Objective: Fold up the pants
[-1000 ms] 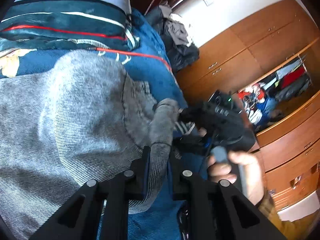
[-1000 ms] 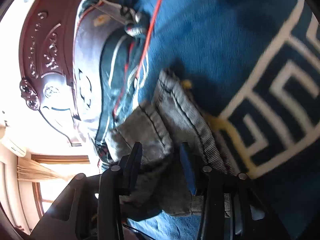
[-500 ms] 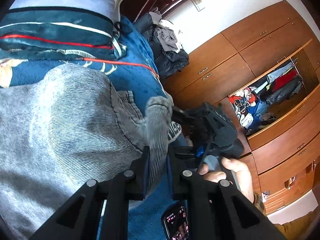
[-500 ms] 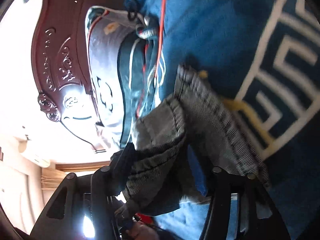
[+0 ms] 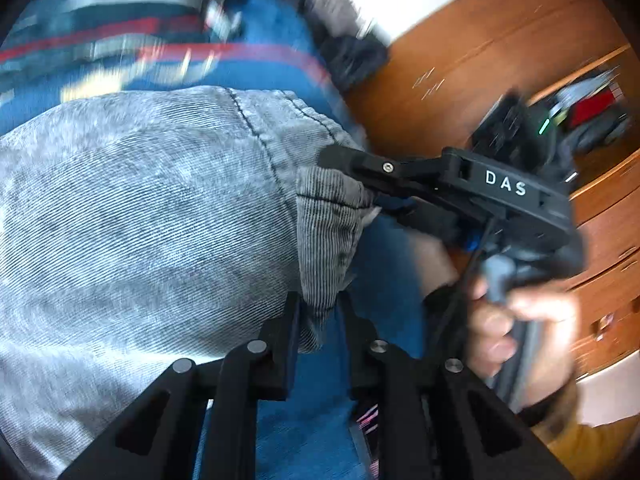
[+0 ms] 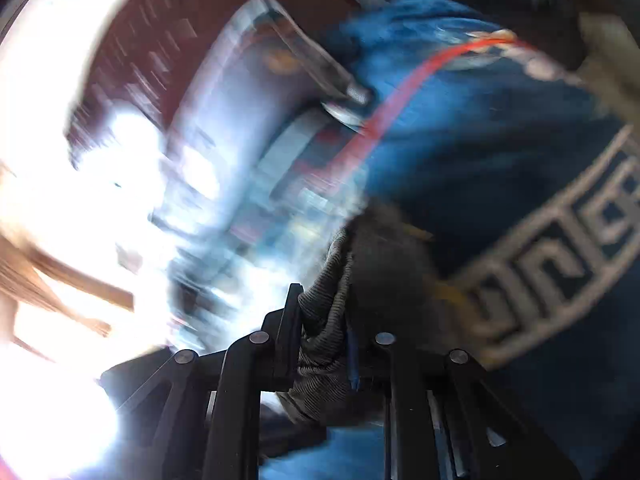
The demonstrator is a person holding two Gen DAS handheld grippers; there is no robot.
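The grey ribbed denim pants (image 5: 152, 208) lie across the blue patterned blanket (image 5: 276, 68). My left gripper (image 5: 318, 320) pinches their hem; further right, my right gripper (image 5: 360, 184) clamps the same edge before the brown wooden wardrobe (image 5: 460, 40).

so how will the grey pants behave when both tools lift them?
The grey pants likely drape: fabric bunches between the left tool and the right tool. The thick ribbed weave suggests moderate weight and little slipping.
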